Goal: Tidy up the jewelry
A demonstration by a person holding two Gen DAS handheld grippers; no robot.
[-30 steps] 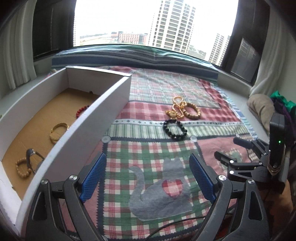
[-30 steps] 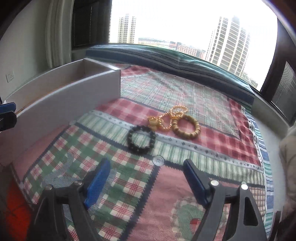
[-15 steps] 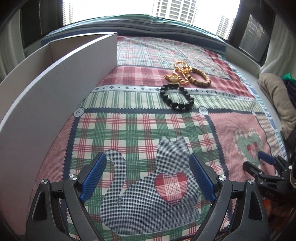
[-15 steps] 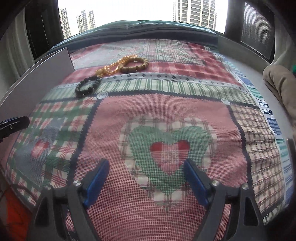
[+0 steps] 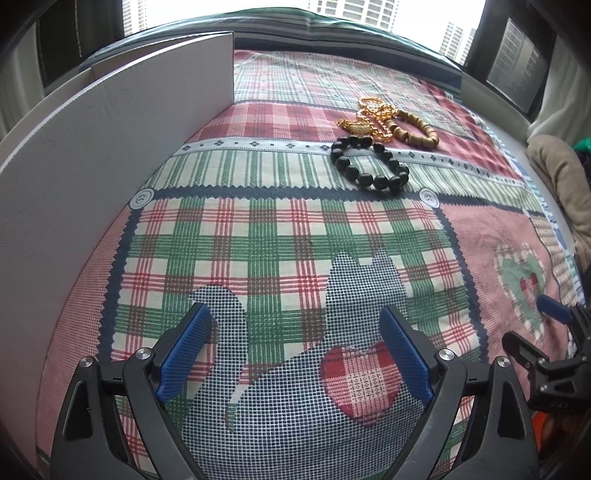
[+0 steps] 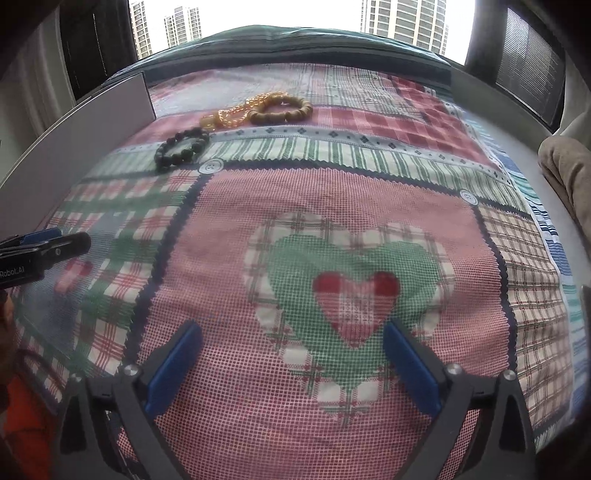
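Your left gripper and right gripper, whose jaws have just been opening, gape empty above the patchwork quilt. 3 pieces wait ahead beside the white box: black bead bracelet, gold chain, wooden bracelet. The chain touches both bracelets, so lifting 1 could drag the others.

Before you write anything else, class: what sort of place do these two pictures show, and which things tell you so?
Probably a room high in a city flat, at a window ledge or bed. The patchwork quilt spreads below a wide window facing tower blocks, and bracelets lie beside a white box.
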